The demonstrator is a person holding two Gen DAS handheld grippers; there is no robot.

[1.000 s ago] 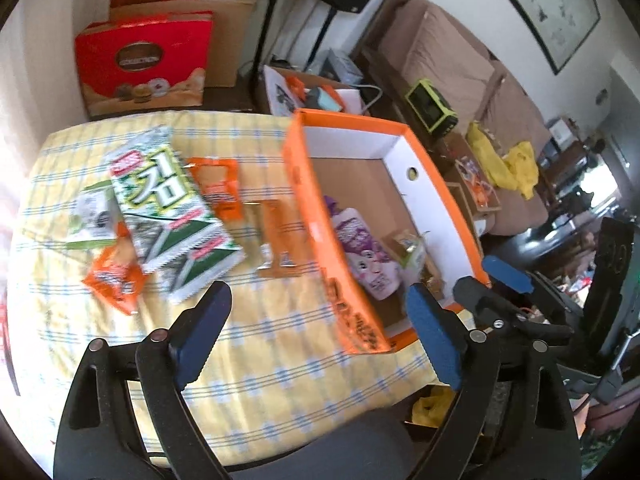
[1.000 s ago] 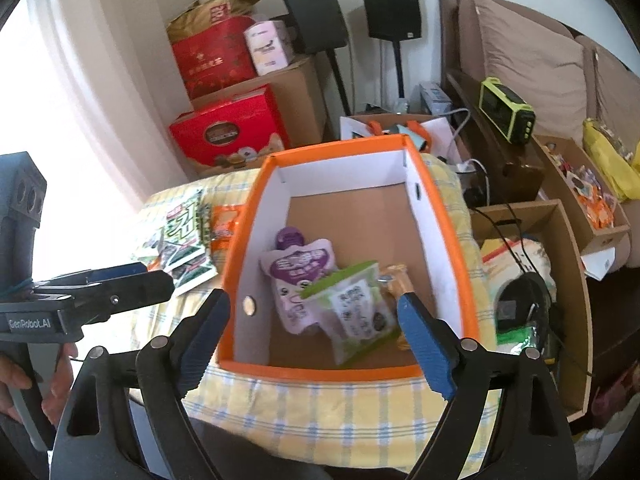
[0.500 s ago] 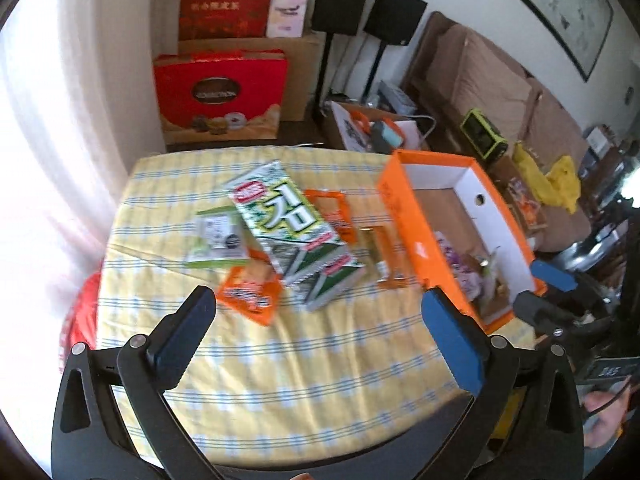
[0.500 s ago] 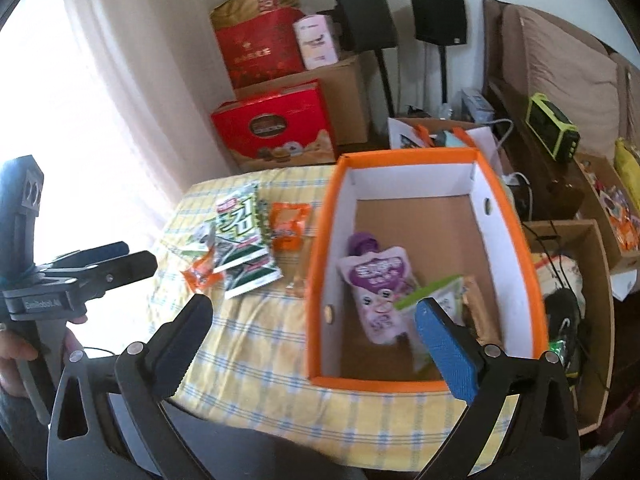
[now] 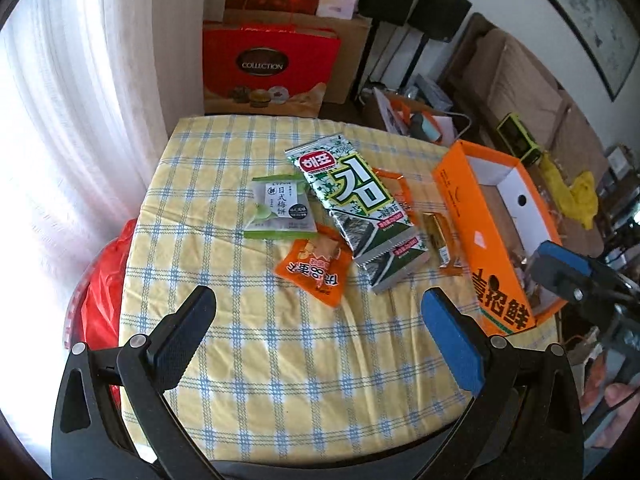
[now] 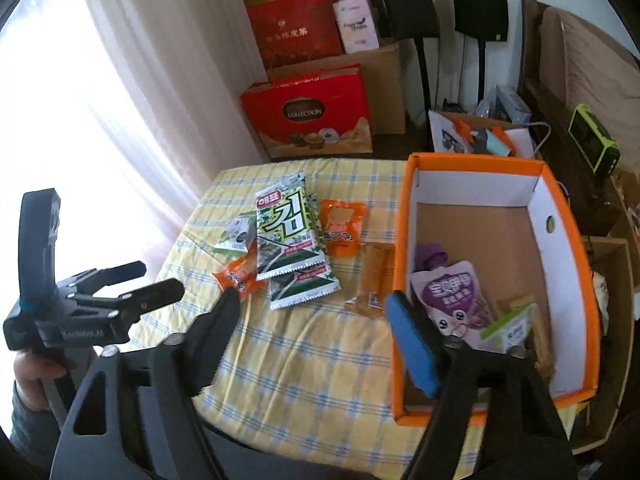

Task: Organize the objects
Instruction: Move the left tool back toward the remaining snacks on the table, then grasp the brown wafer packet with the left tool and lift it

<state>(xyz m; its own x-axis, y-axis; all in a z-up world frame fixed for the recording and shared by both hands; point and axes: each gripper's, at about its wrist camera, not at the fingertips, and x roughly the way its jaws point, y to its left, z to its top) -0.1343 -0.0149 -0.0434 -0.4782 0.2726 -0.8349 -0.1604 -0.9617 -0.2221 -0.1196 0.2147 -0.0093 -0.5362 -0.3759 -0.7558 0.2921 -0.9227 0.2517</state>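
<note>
Snacks part sorted: you are keeping purple pouch [image 6: 452, 296] in orange box [image 6: 476, 162], frame right; seaweed pack [image 5: 356, 204] waiting at centre. Left gripper [image 5: 316, 332] gaping, empty; right gripper [image 6: 316, 340] closing, empty.

Snack packets [image 5: 352, 204] lie left of the box [image 5: 468, 216].

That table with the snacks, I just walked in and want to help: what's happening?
A person holds a claw in each hand, sorting snack packets into the orange cardboard box. A purple drink pouch already lies inside. The green seaweed packet and orange snack packets lie on the yellow checked tablecloth. The left claw is open and empty; the right claw is closing on nothing.
</note>
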